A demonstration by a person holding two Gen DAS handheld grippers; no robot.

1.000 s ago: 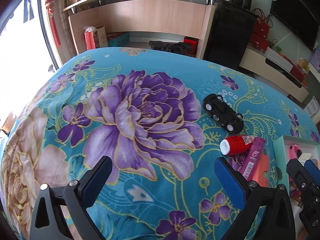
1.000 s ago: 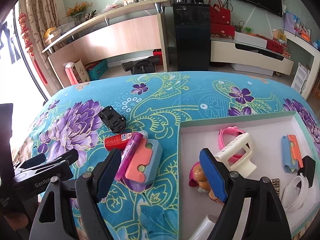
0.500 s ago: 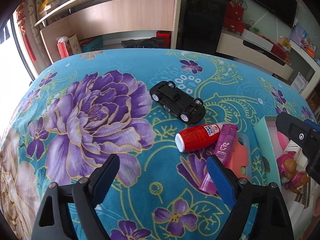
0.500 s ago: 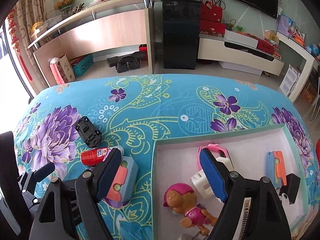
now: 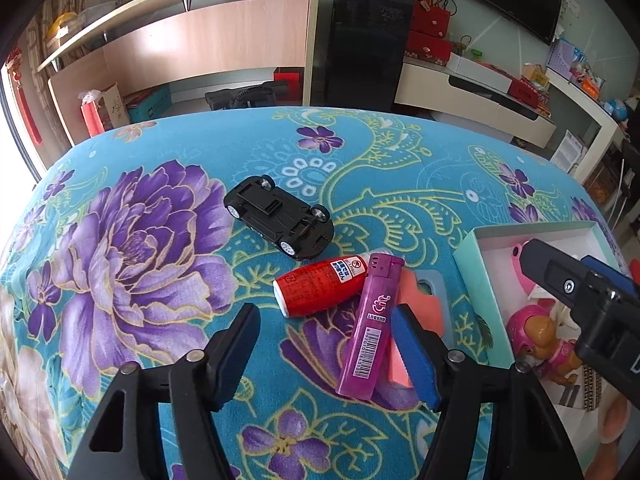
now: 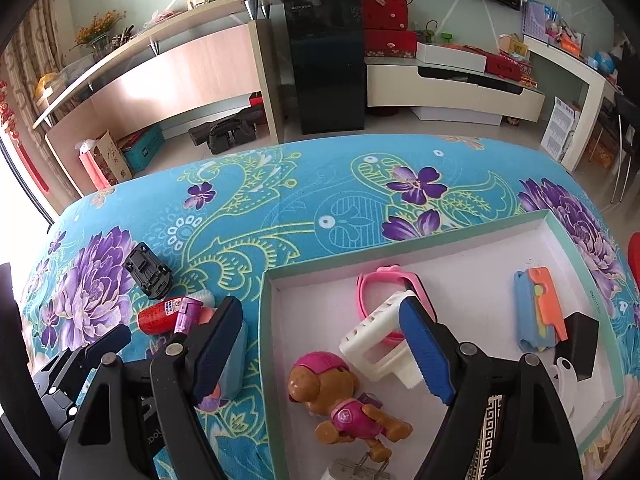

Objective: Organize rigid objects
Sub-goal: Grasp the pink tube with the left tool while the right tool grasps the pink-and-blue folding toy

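Observation:
On the floral cloth lie an upturned black toy car (image 5: 280, 220), a red bottle (image 5: 320, 286), a purple lighter (image 5: 370, 324) and a pink-and-blue piece (image 5: 426, 304) under the lighter. My left gripper (image 5: 324, 344) hovers just in front of them with its jaws closing. The lighter's near end lies between the fingers, by the right pad, and no pad presses on it. My right gripper (image 6: 320, 332) stands open over the left wall of the white tray (image 6: 460, 276), holding nothing.
The tray (image 5: 478, 292) holds a puppy figure (image 6: 340, 400), a pink watch (image 6: 374, 280), a white plastic piece (image 6: 372, 344), a blue-and-orange piece (image 6: 536, 312) and a black block (image 6: 578, 340). The right gripper (image 5: 580, 292) is close beside the left one. Shelves and a cabinet stand beyond the table.
My left gripper has swung right from the big purple flower to the bottle and lighter, and its jaws have narrowed. The right gripper has shifted a little over the tray, still open.

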